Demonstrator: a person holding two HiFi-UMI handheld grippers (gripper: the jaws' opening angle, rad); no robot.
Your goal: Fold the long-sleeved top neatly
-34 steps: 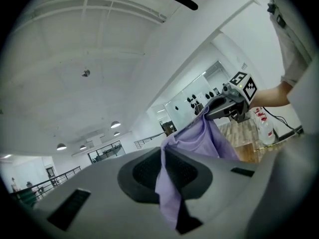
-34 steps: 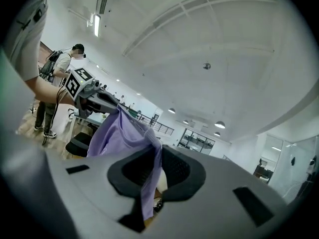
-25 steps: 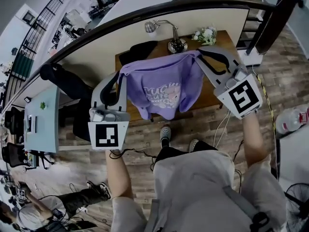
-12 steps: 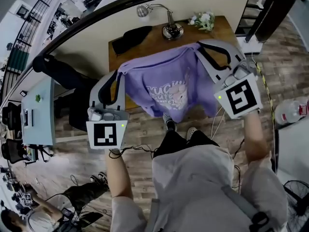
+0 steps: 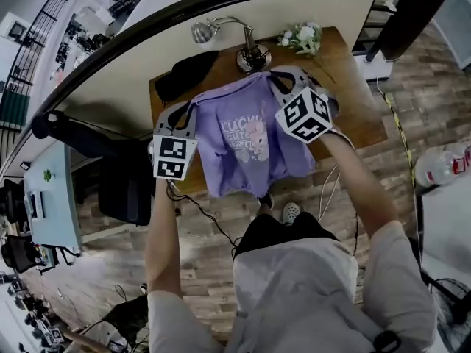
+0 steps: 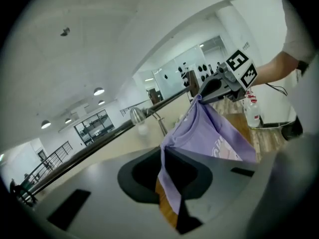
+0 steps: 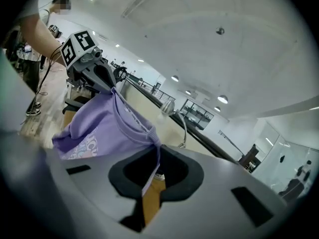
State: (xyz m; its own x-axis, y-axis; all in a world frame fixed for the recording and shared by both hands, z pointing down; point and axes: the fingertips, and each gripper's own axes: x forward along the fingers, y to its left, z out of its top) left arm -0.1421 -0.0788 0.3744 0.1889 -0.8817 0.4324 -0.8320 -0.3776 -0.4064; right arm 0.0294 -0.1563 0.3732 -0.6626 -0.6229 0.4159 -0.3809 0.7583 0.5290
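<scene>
— What do we see at the left of the desk (image 5: 358, 98)?

— Near its back left corner a dark bundle (image 5: 184, 76) lies on the wood; we cannot tell what it is. Just in front of it is our left gripper (image 6: 165, 156). Its jaws are together on purple cloth, and a strip of this cloth comes out between them.

— So the long-sleeved top (image 5: 246, 142) is in our grip?

— Yes, we hold it by its upper edge, one gripper at each end. It is spread between the two grippers over the middle of the desk, with the printed side up towards us. Its lower hem passes over the front edge of the desk. We cannot tell if the cloth rests on the wood or hangs just above it.

— And what is behind the top?

— A lamp (image 5: 252, 59) stands near the back edge, and its round base is just behind the upper edge of the top.

— What about the right side?

— Our right gripper (image 7: 157, 156) is clamped on the other end of the upper edge. In the right gripper view its jaws are closed on a thin fold of the purple cloth. Some small white flowers (image 5: 300, 37) are near the back edge, to the right of the lamp. A bottle (image 5: 441, 169) is on the floor, well apart from the right edge of the desk.
</scene>
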